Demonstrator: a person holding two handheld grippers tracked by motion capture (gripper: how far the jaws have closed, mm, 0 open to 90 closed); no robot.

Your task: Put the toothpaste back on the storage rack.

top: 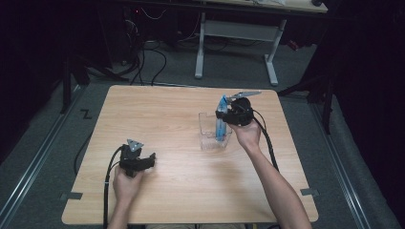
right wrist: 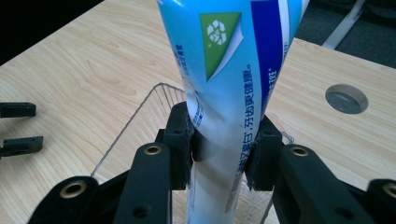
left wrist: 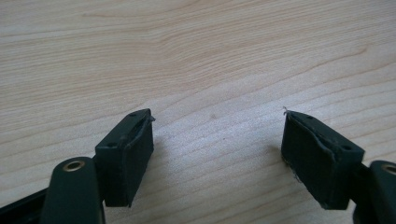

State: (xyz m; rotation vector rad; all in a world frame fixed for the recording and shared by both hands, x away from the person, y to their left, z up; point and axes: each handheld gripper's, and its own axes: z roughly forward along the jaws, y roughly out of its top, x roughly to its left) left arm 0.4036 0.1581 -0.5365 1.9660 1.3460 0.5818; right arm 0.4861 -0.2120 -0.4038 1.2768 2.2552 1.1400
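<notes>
A blue and white toothpaste tube (top: 221,119) stands upright in a clear plastic box (top: 208,130) right of the table's middle. My right gripper (top: 222,115) is shut on the tube (right wrist: 229,84); both pads press its sides just above the box's rim (right wrist: 135,116). My left gripper (top: 152,157) rests low over the table's front left, held in a hand. In the left gripper view its jaws (left wrist: 217,156) stand wide open over bare wood with nothing between them.
The light wooden table (top: 157,114) has a round cable hole (right wrist: 346,98) near the box. The left gripper's open jaws (right wrist: 18,128) show far off in the right gripper view. Beyond the table stand a white desk frame (top: 236,40), cables and dark floor.
</notes>
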